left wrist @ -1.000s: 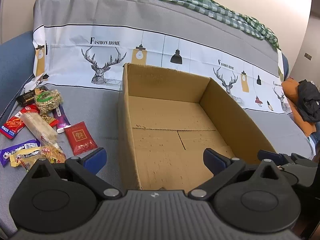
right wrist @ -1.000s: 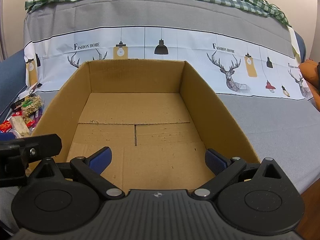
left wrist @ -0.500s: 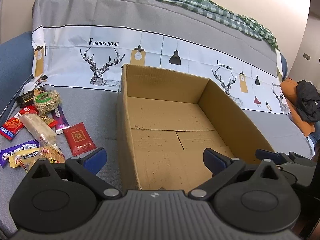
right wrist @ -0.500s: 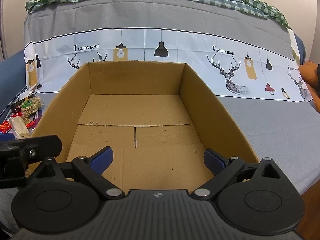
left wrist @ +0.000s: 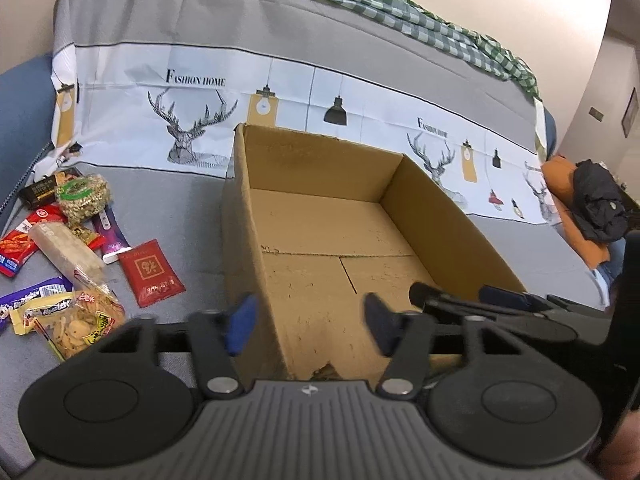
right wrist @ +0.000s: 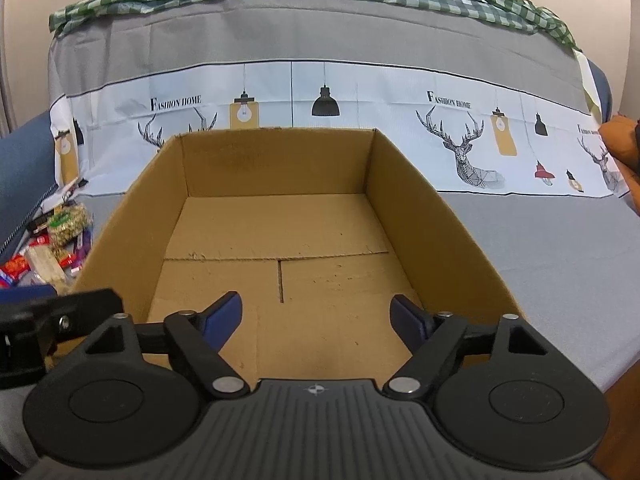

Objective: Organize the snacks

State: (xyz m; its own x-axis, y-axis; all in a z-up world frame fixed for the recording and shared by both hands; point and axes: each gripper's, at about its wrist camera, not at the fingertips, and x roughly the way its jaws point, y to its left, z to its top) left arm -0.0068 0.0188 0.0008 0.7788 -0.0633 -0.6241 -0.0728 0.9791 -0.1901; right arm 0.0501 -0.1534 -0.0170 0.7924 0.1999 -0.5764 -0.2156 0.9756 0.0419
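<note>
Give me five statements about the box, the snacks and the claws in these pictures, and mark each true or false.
1. The cardboard box holds no snacks. True.
2. The snack packets lie to the right of the box. False: they lie on its left.
3. The red sachet rests on the grey cover. True.
4. The left claw grips a snack. False: its jaws are closing with only the box's wall between them.
5. The right claw is clamped on a packet. False: its jaws are closing over the bare box floor.
</note>
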